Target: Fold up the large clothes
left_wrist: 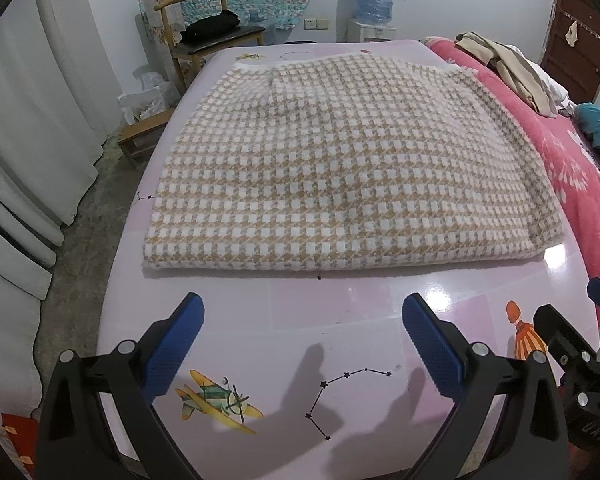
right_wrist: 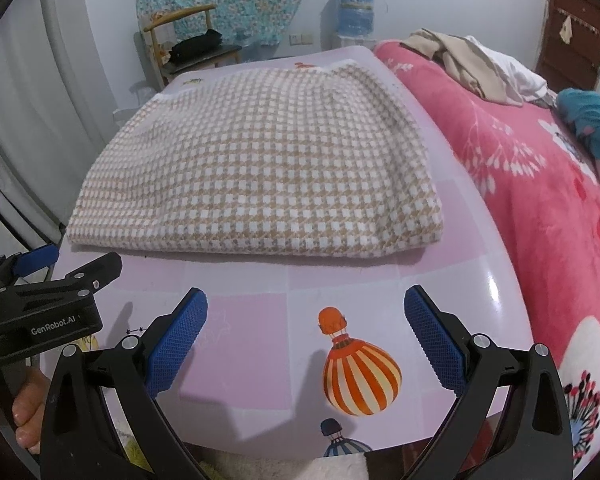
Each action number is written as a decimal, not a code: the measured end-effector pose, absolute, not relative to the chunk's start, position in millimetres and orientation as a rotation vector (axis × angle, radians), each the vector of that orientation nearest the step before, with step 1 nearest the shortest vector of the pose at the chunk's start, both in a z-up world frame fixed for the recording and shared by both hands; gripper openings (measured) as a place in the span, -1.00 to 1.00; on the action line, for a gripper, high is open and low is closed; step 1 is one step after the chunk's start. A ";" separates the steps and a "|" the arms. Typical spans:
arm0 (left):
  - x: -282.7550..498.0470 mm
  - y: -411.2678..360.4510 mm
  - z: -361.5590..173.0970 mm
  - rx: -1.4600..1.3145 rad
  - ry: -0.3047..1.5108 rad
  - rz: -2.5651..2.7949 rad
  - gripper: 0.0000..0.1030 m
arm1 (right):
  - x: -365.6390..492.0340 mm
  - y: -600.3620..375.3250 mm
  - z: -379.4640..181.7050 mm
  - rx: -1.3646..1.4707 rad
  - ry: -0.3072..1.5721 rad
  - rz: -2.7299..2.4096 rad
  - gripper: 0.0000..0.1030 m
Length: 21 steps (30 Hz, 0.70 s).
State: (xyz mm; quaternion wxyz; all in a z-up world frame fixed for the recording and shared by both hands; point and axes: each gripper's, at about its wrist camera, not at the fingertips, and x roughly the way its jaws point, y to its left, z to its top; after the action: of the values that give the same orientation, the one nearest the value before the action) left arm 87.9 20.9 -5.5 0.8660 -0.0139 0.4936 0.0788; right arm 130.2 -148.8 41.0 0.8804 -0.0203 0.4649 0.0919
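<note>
A tan-and-white houndstooth garment (left_wrist: 332,176) lies folded into a flat, thick rectangle on the pink table (left_wrist: 340,320); the right wrist view shows the same garment (right_wrist: 268,172) with its near folded edge facing me. My left gripper (left_wrist: 302,312) hovers open over bare tabletop just short of that near edge, blue pads wide apart and holding nothing. My right gripper (right_wrist: 306,308) is likewise open and empty above the table (right_wrist: 260,288), beside the left gripper (right_wrist: 48,256), whose body shows at the left edge.
A bed with a pink floral blanket (right_wrist: 540,184) and loose clothes (right_wrist: 480,64) runs along the table's right side. A wooden chair (left_wrist: 204,36) with a dark bag stands beyond the far left corner, a water dispenser (left_wrist: 374,4) behind. White curtains (left_wrist: 28,140) hang left.
</note>
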 end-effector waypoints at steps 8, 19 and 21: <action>88.3 20.8 -5.6 -0.035 1.035 0.158 0.90 | 128.8 -149.6 40.2 -0.042 0.971 0.193 0.84; 88.8 20.0 -5.4 -0.037 1.036 0.156 0.90 | 127.8 -152.9 38.0 -0.043 0.971 0.196 0.84; 88.8 20.0 -5.3 -0.038 1.037 0.155 0.90 | 127.6 -152.8 37.9 -0.043 0.972 0.196 0.84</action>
State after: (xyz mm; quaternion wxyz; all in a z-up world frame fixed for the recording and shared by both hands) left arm 88.8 20.0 -5.3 0.8655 -0.0181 0.4950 0.0741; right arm 127.6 -152.8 37.9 0.8794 -0.0205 0.4662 0.0939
